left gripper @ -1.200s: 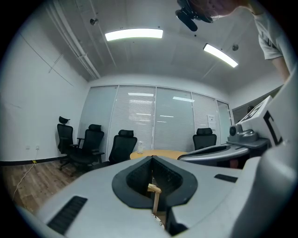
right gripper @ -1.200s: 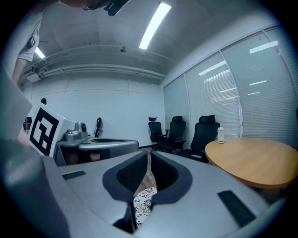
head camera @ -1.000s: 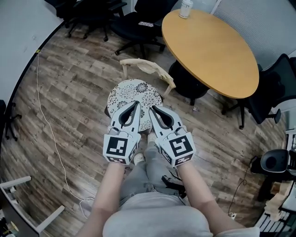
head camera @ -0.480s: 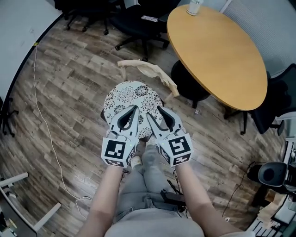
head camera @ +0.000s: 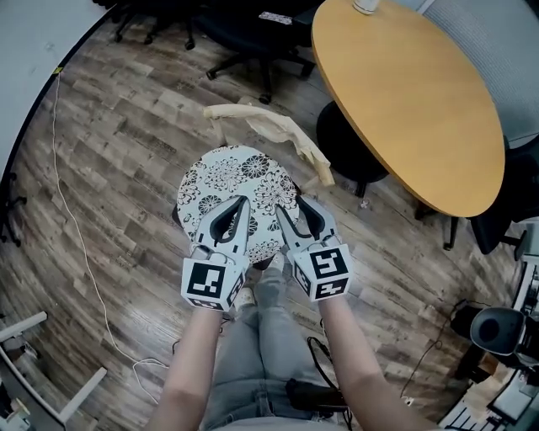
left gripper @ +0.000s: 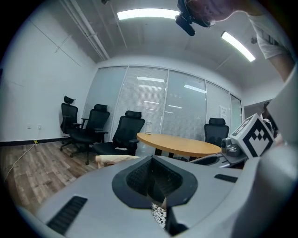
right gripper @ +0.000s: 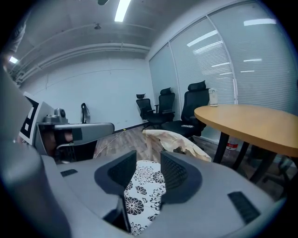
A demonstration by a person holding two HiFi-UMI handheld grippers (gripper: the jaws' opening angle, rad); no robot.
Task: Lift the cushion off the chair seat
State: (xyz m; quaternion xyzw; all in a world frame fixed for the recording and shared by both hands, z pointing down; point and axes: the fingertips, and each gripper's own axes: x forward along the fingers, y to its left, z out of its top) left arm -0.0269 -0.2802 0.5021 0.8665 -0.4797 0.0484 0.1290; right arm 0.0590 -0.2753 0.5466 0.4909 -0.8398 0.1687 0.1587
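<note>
A round black-and-white floral cushion (head camera: pixel 232 189) lies on the seat of a small chair with a pale wooden back (head camera: pixel 269 130). Both grippers hover over the cushion's near edge, side by side and apart from it. My left gripper (head camera: pixel 243 202) is shut with nothing in it; in the left gripper view (left gripper: pixel 153 179) a sliver of cushion (left gripper: pixel 159 214) shows below its closed pads. My right gripper (head camera: pixel 292 207) stands open. In the right gripper view (right gripper: pixel 148 169) the cushion (right gripper: pixel 144 195) shows through the gap, with the chair back (right gripper: pixel 174 139) beyond.
A round wooden table (head camera: pixel 404 93) with a bottle (head camera: pixel 365 5) stands to the right, close behind the chair. Black office chairs (head camera: pixel 244 25) stand at the back. A white cable (head camera: pixel 76 219) runs over the wood floor on the left. The person's legs (head camera: pixel 261 337) are just before the chair.
Both grippers have come down and forward over the cushion's near edge. The right gripper's jaws, shut a second ago, now stand apart. The left gripper stays shut.
</note>
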